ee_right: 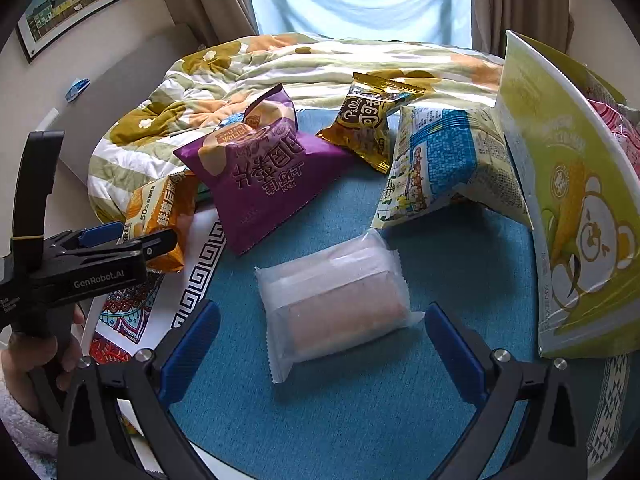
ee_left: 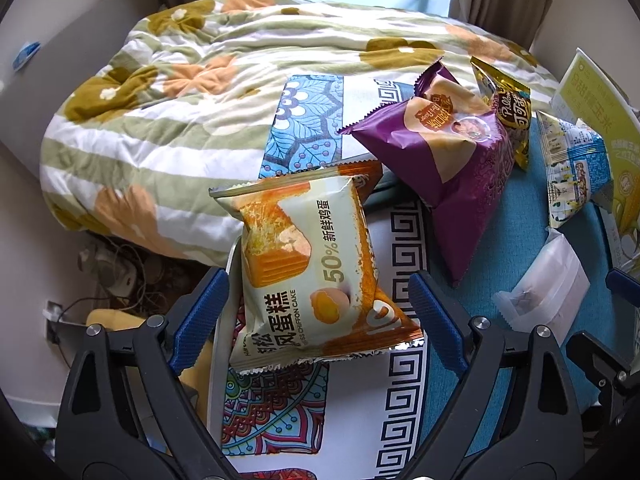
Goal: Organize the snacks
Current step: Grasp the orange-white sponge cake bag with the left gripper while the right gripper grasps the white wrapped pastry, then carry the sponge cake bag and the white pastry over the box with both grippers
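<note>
Snacks lie scattered over a blue mat (ee_right: 360, 412) with a patterned border, at the foot of a crumpled floral quilt (ee_left: 192, 92). Nearest the mat's left edge is an orange-and-cream chiffon cake packet (ee_left: 312, 264), its lower corner hanging over the white key-pattern border. The left gripper (ee_left: 320, 308) hovers over it with its blue pads spread either side of the packet, neither pad pressing on the wrapper. Just behind, a purple packet (ee_right: 264, 172) leans tilted, its corner close to the cake packet, and a gold packet (ee_right: 368, 124) sits behind that, against the quilt.

In the open middle of the mat lies a clear-wrapped pink roll (ee_right: 336, 300), with bare blue around it on the near side. The right gripper (ee_right: 322, 344) stands over it, jaws wide apart, pads clear of the wrapper on both sides. To the right a blue-and-white bag (ee_right: 444, 160) leans against a tall yellow-green bag (ee_right: 568, 200) with a bear on it, which closes off that side. A hand (ee_right: 36, 356) in a fuzzy sleeve holds the left tool's handle at the left edge of the right wrist view.
</note>
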